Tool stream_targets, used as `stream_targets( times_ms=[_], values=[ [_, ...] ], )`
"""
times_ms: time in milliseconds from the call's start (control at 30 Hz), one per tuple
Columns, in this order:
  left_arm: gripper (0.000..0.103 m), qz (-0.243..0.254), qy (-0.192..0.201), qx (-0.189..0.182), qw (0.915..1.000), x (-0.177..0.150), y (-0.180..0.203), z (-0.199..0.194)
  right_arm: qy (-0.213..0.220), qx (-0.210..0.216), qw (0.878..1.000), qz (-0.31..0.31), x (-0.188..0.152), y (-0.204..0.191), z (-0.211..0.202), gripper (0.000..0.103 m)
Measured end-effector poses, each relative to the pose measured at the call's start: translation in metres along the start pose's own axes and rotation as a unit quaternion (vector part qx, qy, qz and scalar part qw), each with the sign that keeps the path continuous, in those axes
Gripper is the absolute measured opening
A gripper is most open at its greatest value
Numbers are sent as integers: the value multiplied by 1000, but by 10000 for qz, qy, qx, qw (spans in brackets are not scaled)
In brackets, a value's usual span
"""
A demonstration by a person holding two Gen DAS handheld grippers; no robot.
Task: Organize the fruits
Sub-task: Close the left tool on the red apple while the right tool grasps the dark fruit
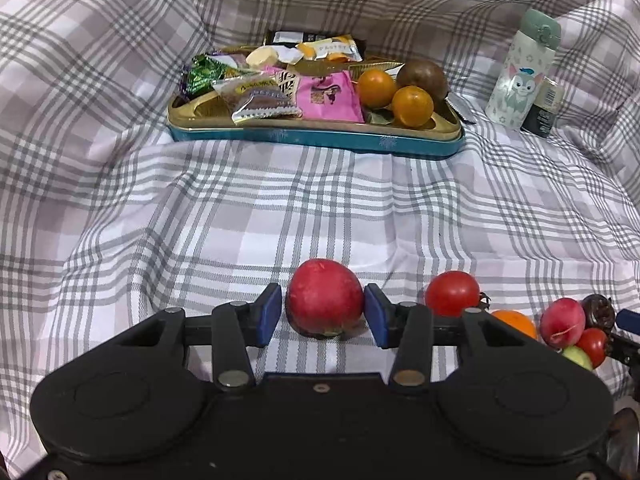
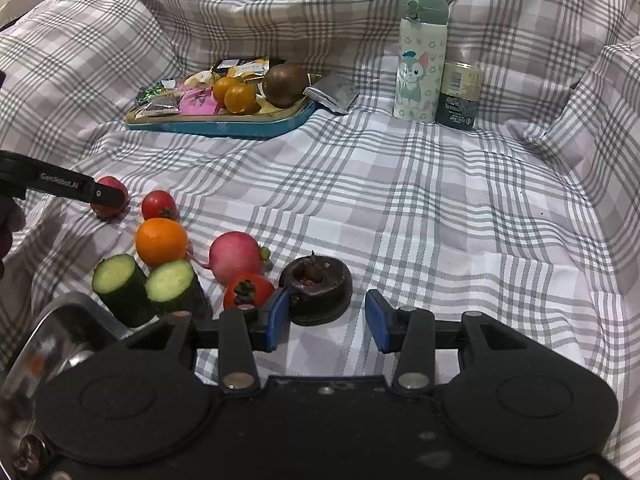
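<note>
Left gripper (image 1: 324,314) spread around the round red radish (image 1: 324,300), right gripper (image 2: 327,320) spread and empty; cucumbers, tomatoes, orange unsorted.

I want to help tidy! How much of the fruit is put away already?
Some: two oranges sit in the blue tin. Now the left gripper is open around a red fruit on the cloth. Left: tomatoes, another orange, cucumber pieces.
</note>
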State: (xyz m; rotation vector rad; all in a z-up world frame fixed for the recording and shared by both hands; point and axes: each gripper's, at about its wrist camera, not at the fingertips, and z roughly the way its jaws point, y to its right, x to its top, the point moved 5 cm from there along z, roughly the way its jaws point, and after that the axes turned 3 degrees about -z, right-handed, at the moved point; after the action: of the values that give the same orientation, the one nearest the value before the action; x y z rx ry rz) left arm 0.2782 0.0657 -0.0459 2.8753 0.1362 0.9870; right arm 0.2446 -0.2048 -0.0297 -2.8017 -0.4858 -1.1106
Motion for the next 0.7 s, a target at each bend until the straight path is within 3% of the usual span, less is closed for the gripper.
stream_targets(
  times_ms=[267, 433, 700],
  values=[
    [54, 152, -56, 153, 9998, -1, 3, 8, 33, -141, 9997, -178, 3, -4, 1, 47],
    [49, 283, -5, 141, 9995, -1, 6, 7, 4, -167, 9991, -389, 8, -11, 7, 48],
    [49, 218, -1, 79, 9997, -1, 4, 7, 31, -160, 9995, -270, 10, -11, 15, 51]
  ],
)
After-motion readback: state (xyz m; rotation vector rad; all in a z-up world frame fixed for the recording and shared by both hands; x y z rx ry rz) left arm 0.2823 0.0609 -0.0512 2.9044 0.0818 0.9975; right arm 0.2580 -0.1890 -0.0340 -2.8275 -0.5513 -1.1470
